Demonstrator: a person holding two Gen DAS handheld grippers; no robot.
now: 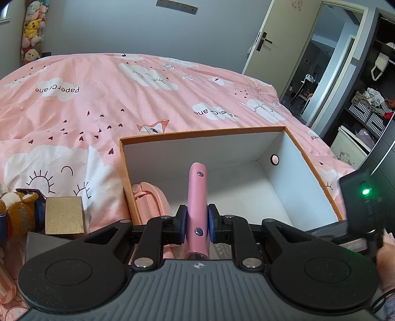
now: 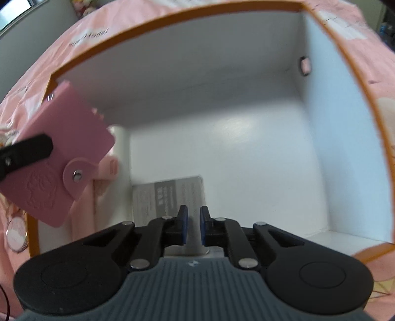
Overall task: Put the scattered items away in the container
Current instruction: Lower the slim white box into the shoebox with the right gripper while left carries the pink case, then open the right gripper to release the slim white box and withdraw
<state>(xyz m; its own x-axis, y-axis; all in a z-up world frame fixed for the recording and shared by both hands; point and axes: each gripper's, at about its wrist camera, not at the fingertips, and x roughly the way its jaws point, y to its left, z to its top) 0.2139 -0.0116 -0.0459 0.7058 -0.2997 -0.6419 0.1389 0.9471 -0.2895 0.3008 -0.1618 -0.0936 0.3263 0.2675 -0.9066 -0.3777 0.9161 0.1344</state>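
An open box with white inside and an orange rim (image 1: 202, 132) (image 2: 172, 19) rests on the pink bed cover. My left gripper (image 1: 196, 212) is shut on a pink snap wallet (image 1: 196, 197) (image 2: 61, 158), held upright above the box's near left part. Below it, a pale pink item (image 1: 148, 200) (image 2: 108, 168) lies in the box against the left wall. My right gripper (image 2: 193, 222) points down into the box just over a grey printed booklet (image 2: 167, 195) on the floor. Its blue pads stand a narrow gap apart, with nothing pinched between them.
A gold box (image 1: 64, 214) and a plush toy (image 1: 19, 210) sit on the bed left of the container. A round pink disc (image 2: 16, 234) lies outside its left wall. The right-hand wall has a round hole (image 1: 274, 159). Shelves and a doorway stand far right.
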